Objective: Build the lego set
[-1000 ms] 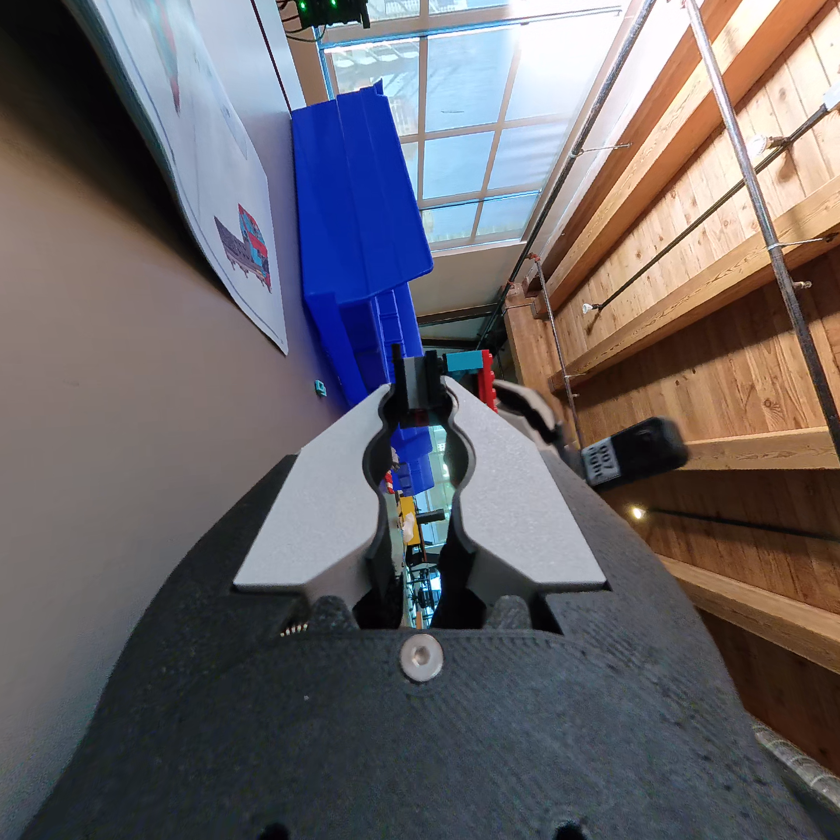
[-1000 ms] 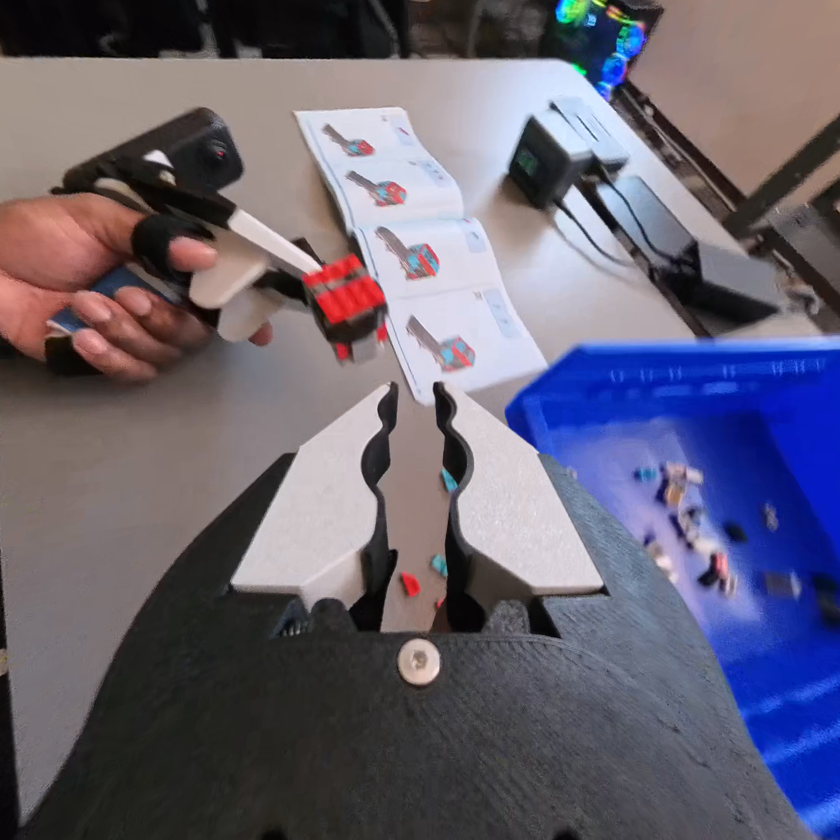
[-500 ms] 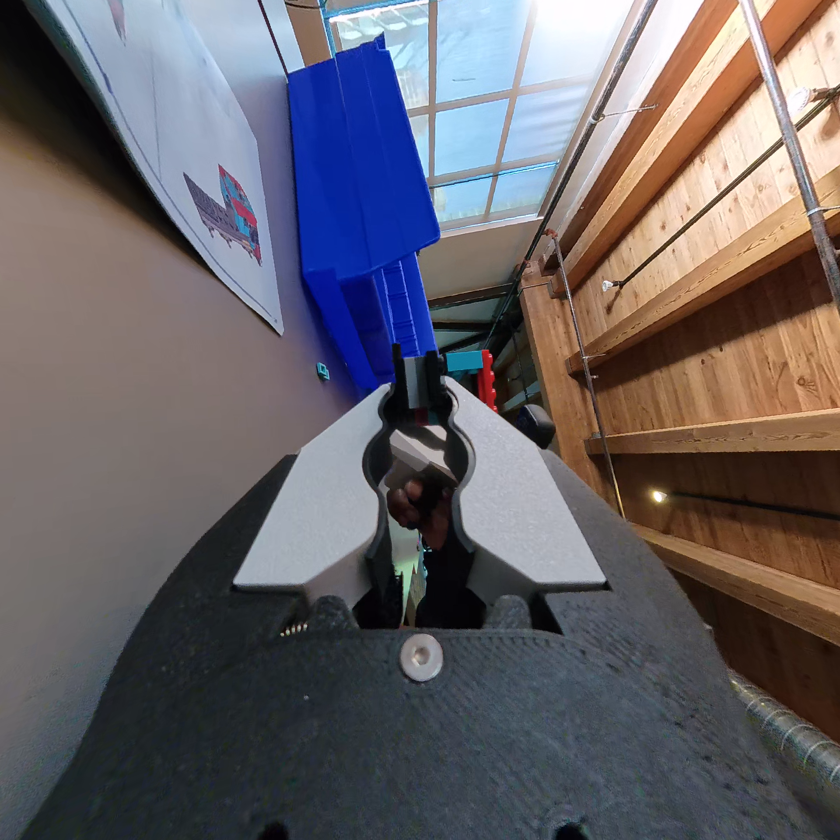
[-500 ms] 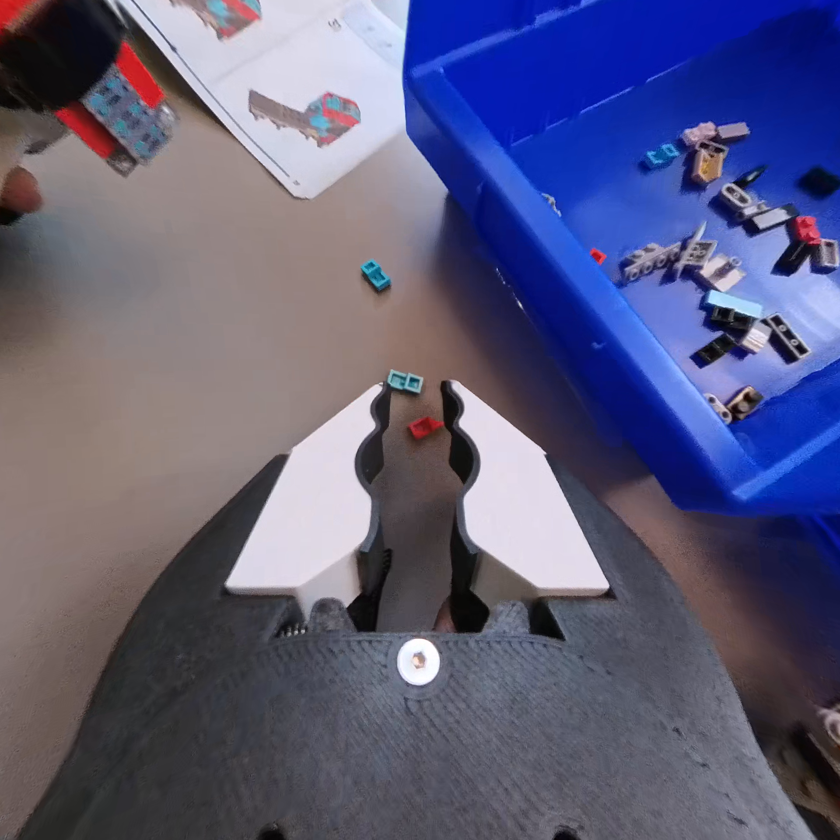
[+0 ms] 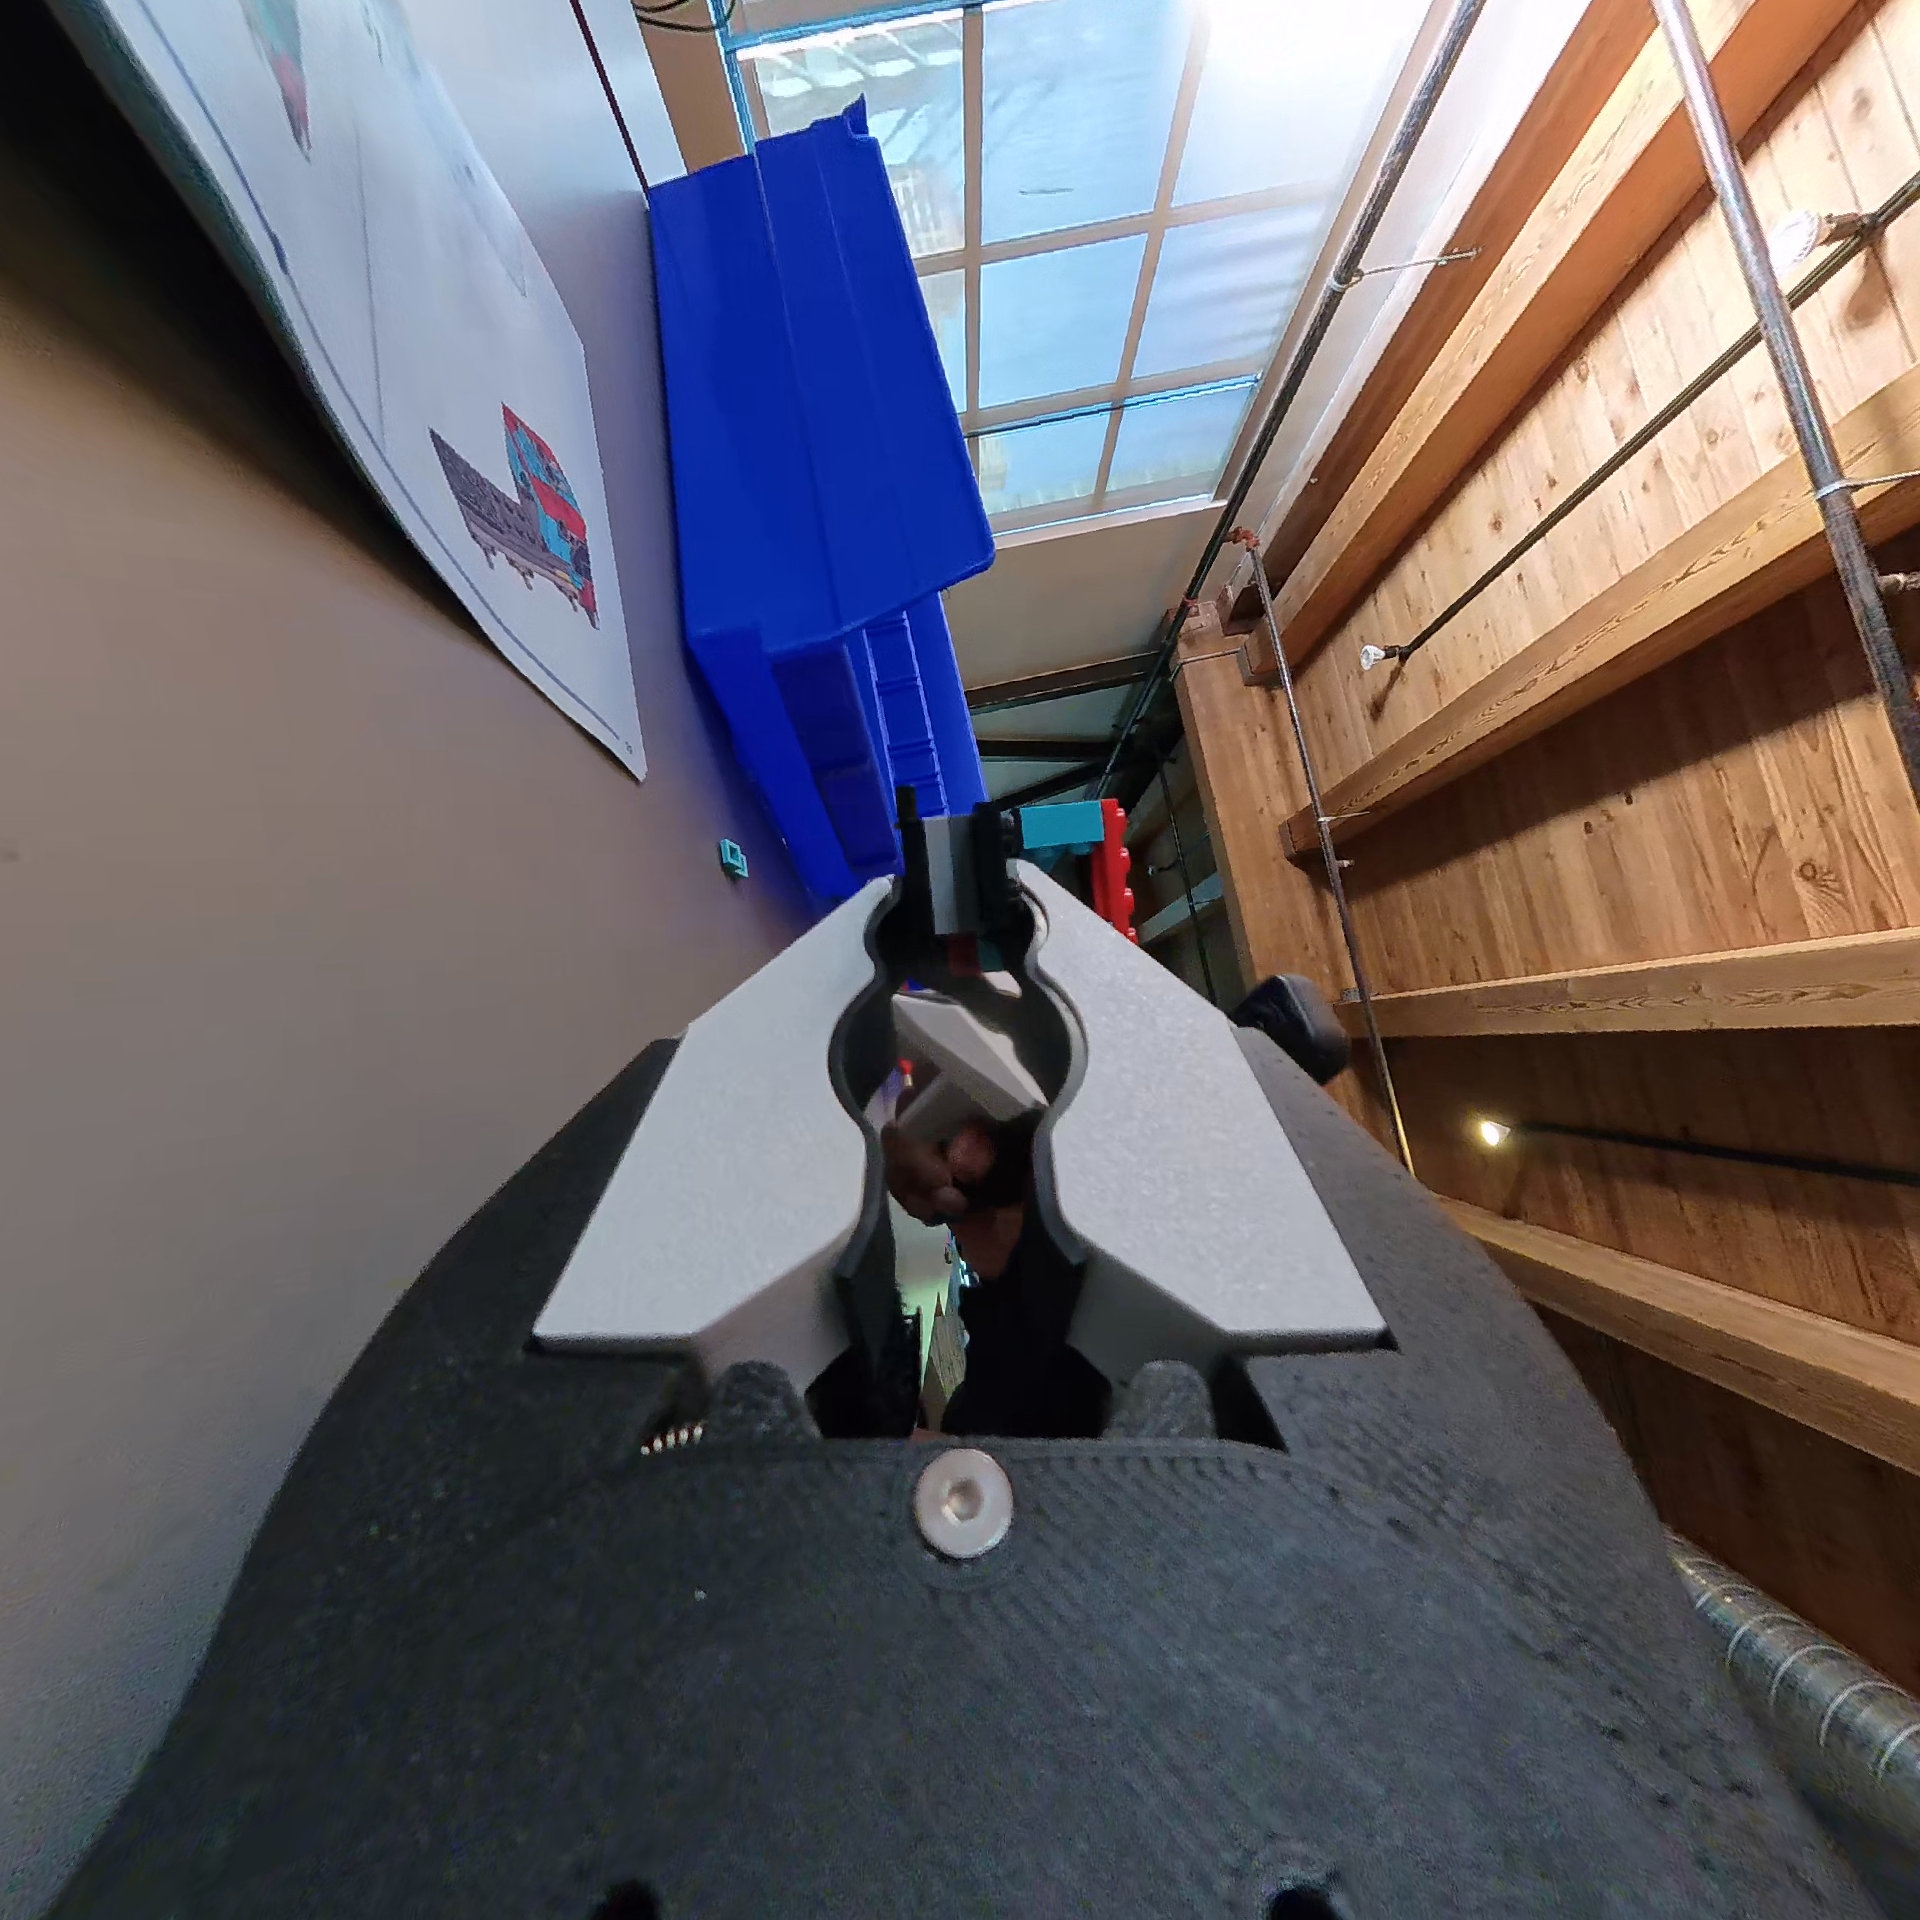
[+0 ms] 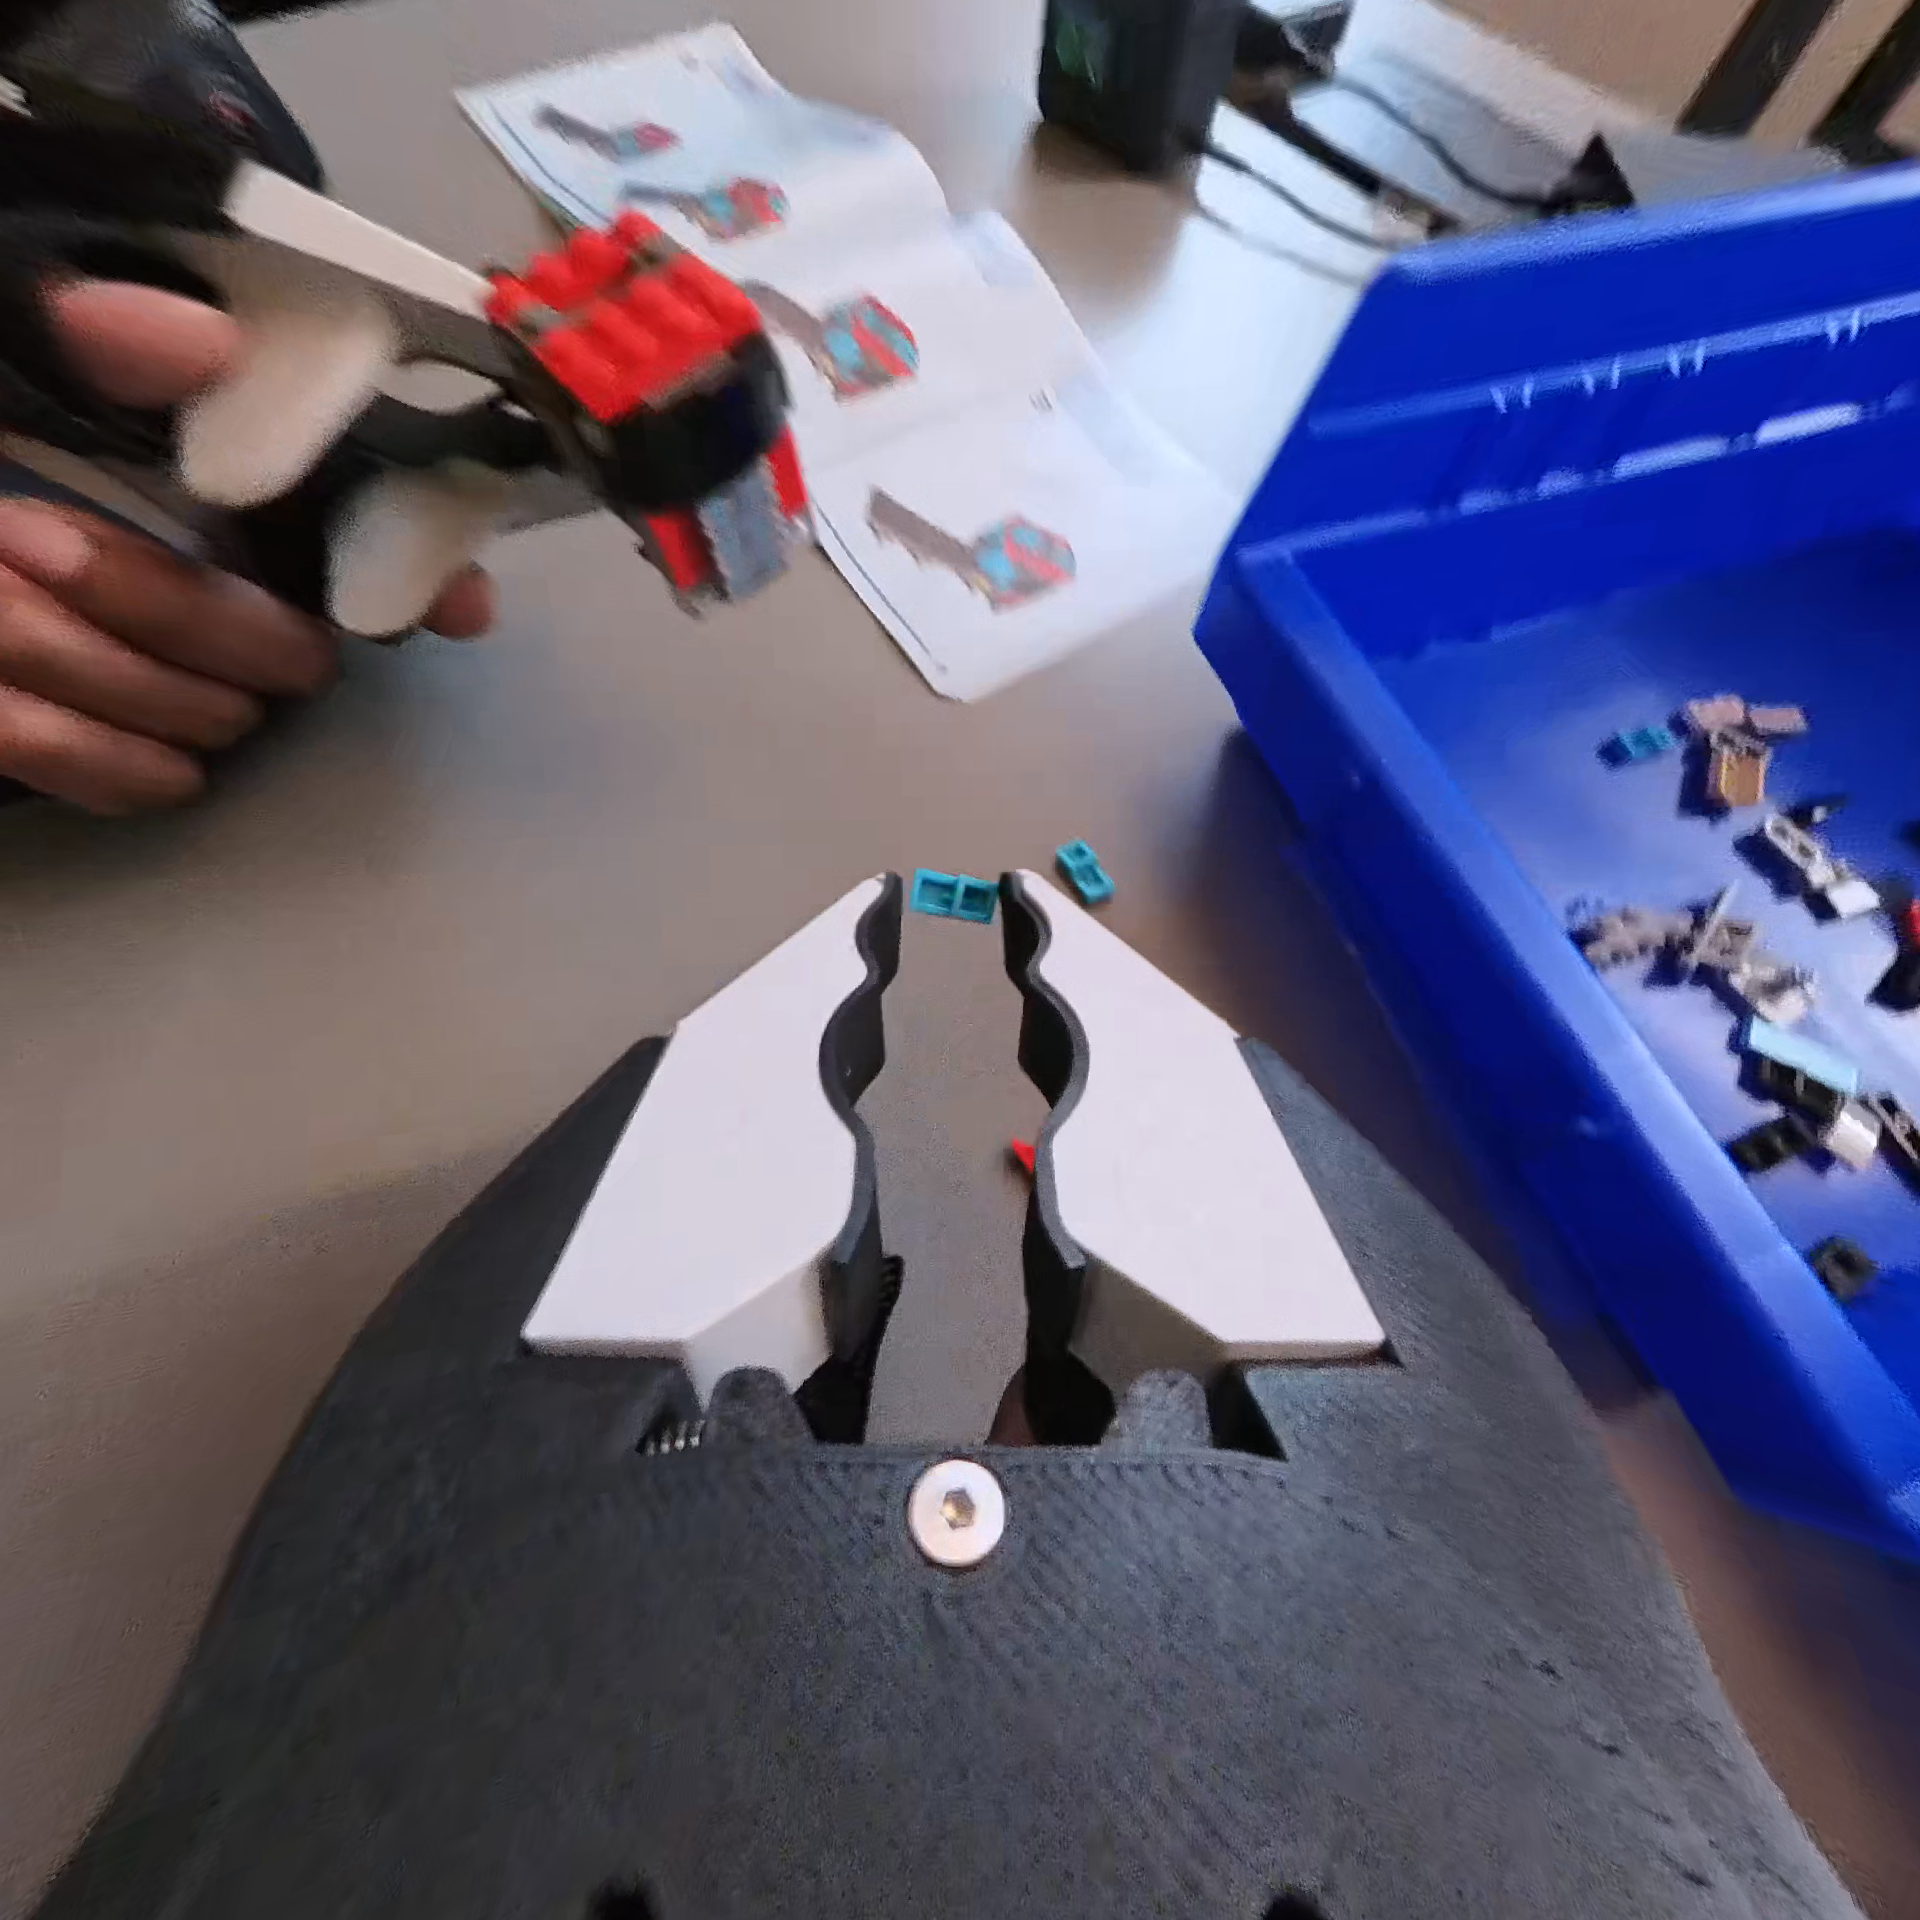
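right gripper (image 6: 948, 888) now at teal brick (image 6: 953, 895)

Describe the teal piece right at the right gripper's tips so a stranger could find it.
Find the blue bin on the grey table. Left of it lie two teal pieces; take the teal double piece between the open right hand-held gripper tips, not the smaller tilted one nearer the bin.

Your model (image 6: 644, 405), a blurred block of red studded bricks over black and grey-teal parts, is clamped in the left gripper (image 6: 540, 416) above the table, tilted. Seen from that gripper's own camera, its grey, black, teal and red end (image 5: 971, 873) sticks out past the fingertips. On the table lie a teal two-stud plate (image 6: 953, 894), a second teal piece (image 6: 1084, 871) just beside it, and a small red piece (image 6: 1023, 1153). More loose pieces (image 6: 1766, 935) sit scattered in your blue bin (image 6: 1382, 727).
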The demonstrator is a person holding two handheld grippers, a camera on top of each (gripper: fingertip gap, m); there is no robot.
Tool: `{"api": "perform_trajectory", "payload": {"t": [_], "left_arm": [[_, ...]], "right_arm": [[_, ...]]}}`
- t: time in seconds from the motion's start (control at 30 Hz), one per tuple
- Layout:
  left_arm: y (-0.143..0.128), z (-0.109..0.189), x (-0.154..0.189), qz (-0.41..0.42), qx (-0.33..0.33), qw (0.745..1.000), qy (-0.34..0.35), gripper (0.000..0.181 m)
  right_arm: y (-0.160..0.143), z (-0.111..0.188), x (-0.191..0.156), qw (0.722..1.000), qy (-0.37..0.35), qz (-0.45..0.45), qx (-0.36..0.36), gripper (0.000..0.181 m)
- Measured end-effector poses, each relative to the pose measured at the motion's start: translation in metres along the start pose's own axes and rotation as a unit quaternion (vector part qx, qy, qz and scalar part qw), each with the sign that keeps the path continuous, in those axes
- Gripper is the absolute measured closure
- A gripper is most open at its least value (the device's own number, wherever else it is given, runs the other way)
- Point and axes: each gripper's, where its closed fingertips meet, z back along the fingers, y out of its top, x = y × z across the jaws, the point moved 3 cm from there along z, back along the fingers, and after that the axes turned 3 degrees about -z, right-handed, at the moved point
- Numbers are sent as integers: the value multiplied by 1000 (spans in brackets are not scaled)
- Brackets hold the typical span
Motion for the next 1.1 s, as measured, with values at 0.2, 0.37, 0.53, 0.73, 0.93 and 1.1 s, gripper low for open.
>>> {"api": "perform_trajectory", "payload": {"t": [0.2,0.37,0.53,0.73,0.93,1.1], "left_arm": [[1,1,0,-1,2,1000,2,165],[3,2,-1,-5,7,1000,8,165],[2,2,-1,-7,5,1000,9,165],[1,1,-1,-8,4,1000,7,165],[0,1,0,-7,0,1000,4,165],[2,3,0,-5,3,1000,3,165]], "right_arm": [[2,5,-2,1000,3,1,12,156],[-16,8,4,1000,-2,-26,-10,157],[-32,9,0,999,2,-32,-41,159],[-40,-6,-8,996,-10,13,-84,159],[-35,-19,-8,995,14,14,-99,176],[-9,-7,-15,998,23,36,-51,179]]}}
